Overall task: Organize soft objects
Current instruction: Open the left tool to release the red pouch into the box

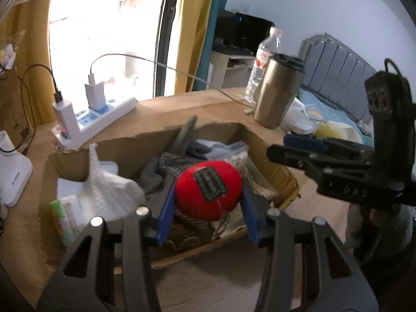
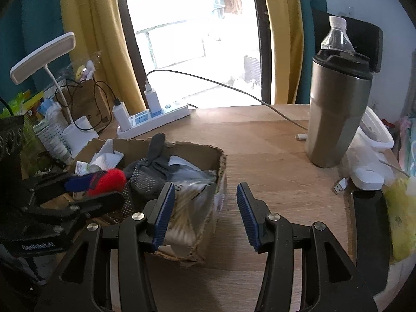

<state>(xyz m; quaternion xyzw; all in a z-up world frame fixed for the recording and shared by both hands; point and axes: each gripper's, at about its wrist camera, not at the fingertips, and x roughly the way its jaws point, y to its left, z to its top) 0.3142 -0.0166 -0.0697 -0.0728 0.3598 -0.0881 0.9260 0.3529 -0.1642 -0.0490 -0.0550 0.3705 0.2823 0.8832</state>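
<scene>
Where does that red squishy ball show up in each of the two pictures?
Left wrist view: the red ball sits at centre, pinched between the left tongs above the cardboard box.
Right wrist view: it appears at the left, over the same box.
Shared landmark: the steel tumbler.

Window (image 2: 192,26) glare blown out, slight motion blur, fisheye warp w/ dark corners.

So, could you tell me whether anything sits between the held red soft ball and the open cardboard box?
Nothing visible does. The left claw grips the red soft ball directly above the open cardboard box, over grey dotted gloves already inside.
</scene>
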